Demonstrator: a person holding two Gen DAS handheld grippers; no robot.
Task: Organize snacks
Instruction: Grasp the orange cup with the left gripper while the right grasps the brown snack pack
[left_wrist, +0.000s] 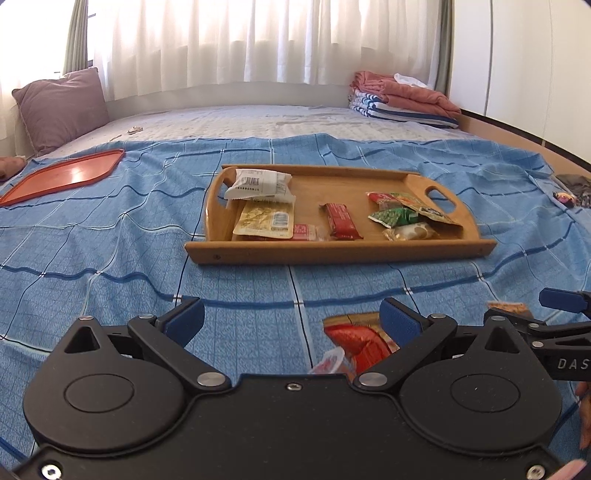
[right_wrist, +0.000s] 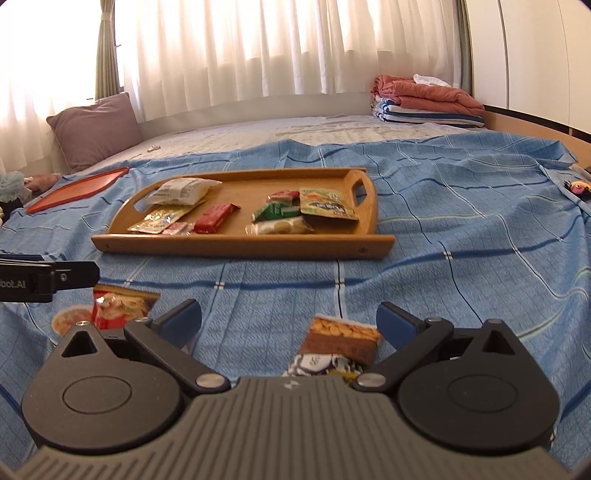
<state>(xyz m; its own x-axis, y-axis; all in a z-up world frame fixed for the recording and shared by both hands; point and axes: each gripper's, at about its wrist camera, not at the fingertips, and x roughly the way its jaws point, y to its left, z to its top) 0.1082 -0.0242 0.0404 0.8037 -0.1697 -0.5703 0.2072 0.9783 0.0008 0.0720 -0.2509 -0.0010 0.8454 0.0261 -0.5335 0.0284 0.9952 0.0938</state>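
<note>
Blue checked bedcover (left_wrist: 110, 236), wrinkled, spread over the near part of the bed; it carries everything listed. Rectangular wooden tray with cut-out handles (left_wrist: 340, 249), set toward the middle of the cover, its long side facing the grippers; contents: white crinkled wrapper (left_wrist: 258, 183) at the tray's left end, overlapping a yellow flat sachet (left_wrist: 265, 220); red bar wrapper (left_wrist: 341, 220) near the centre; a cluster of green, red and clear small packets (left_wrist: 404, 216) at the right end. Flat red plastic lid or tray (left_wrist: 66, 173), lying apart near the cover's far left corner, bare. Loose items, near edge of the cover: red foil packet (left_wrist: 356, 341), lying between the fingers of the left gripper (left_wrist: 291, 319); brown packet printed with nuts (right_wrist: 341, 341), lying between the fingers of the right gripper (right_wrist: 289, 319); whether either packet is touched, the views do not settle. Left gripper: fingers spread wide, holding nothing. Right gripper: fingers spread wide, holding nothing; its tip also shows at the right edge of the left wrist view.

Step in hand, by judgement: picking up the remaining loose snacks for the wooden tray, several being there already. Next move calls for lowering each gripper onto its packet, closing on a thin edge without snagging the soft cloth, then carrying forward over the tray's near rim.
</note>
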